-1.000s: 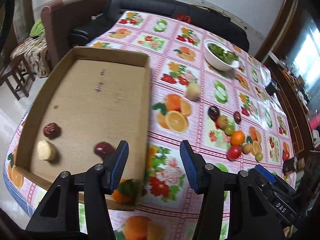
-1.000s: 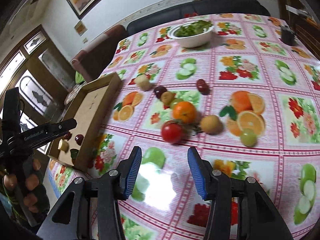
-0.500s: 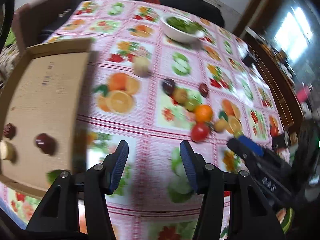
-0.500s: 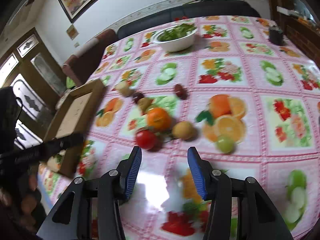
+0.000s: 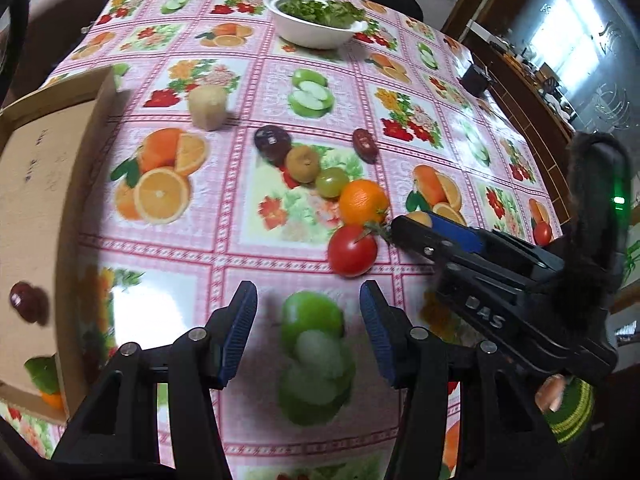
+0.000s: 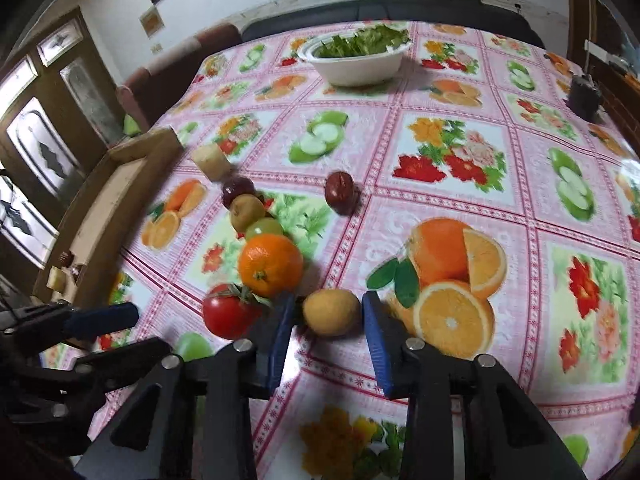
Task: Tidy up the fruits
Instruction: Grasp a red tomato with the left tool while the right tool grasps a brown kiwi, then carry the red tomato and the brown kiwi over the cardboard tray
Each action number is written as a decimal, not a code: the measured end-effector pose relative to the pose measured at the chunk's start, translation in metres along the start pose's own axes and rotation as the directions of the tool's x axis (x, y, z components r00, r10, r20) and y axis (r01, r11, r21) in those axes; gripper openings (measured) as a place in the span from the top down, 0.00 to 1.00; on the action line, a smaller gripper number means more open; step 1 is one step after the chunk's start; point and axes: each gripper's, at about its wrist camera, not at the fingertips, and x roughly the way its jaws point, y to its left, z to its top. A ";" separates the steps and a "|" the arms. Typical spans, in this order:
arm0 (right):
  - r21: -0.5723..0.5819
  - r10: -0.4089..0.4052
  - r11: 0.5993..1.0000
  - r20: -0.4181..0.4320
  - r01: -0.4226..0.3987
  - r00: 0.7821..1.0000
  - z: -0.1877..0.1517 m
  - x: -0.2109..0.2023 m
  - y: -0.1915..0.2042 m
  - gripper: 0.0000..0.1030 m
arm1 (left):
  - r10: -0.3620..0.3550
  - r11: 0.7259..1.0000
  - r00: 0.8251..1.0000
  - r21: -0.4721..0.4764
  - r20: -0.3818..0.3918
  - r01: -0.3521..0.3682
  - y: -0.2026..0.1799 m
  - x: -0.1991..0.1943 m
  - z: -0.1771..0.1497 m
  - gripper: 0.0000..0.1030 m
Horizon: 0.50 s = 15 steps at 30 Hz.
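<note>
Loose fruit lies on the patterned tablecloth: a tomato, an orange, a green grape, a kiwi, a dark plum, a red date and a pale chunk. My right gripper has a small yellow fruit between its jaws, which are closing; thin gaps still show beside the pads, and the fruit rests on the table. My left gripper is open and empty, just short of the tomato. At the left stands the cardboard box, with a red date inside.
A white bowl of greens stands at the far side of the table. A small dark object sits near the right edge. A dark sofa and an armchair stand beyond the table. A hand in a striped sleeve holds the right gripper.
My left gripper swung right, from over the box to the cloth in front of the tomato. My right gripper moved forward and down around the yellow fruit, and its jaws narrowed.
</note>
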 end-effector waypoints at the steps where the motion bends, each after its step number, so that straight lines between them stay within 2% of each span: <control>1: 0.010 0.000 1.000 0.010 0.000 1.000 0.000 -0.004 -0.003 0.71 | -0.004 1.000 1.000 0.006 -0.007 0.004 -0.003 0.004 0.002 0.50; 7: 0.109 0.031 0.993 0.101 -0.042 0.994 -0.004 -0.043 -0.023 0.71 | -0.036 0.999 0.998 0.022 -0.047 0.037 -0.019 0.028 0.010 0.50; 11: 0.141 0.033 0.989 0.117 -0.050 0.993 -0.008 -0.055 -0.028 0.71 | -0.022 1.000 1.000 0.019 -0.019 0.023 -0.025 0.032 0.014 0.50; 13: 0.156 0.039 0.986 0.118 -0.057 0.992 -0.011 -0.058 -0.030 0.71 | -0.011 1.000 1.000 0.018 -0.011 0.012 -0.025 0.033 0.015 0.70; 15: 0.168 0.042 0.984 0.118 -0.062 0.992 -0.013 -0.059 -0.031 0.71 | -0.010 1.000 1.000 0.019 -0.011 0.010 -0.024 0.031 0.013 0.71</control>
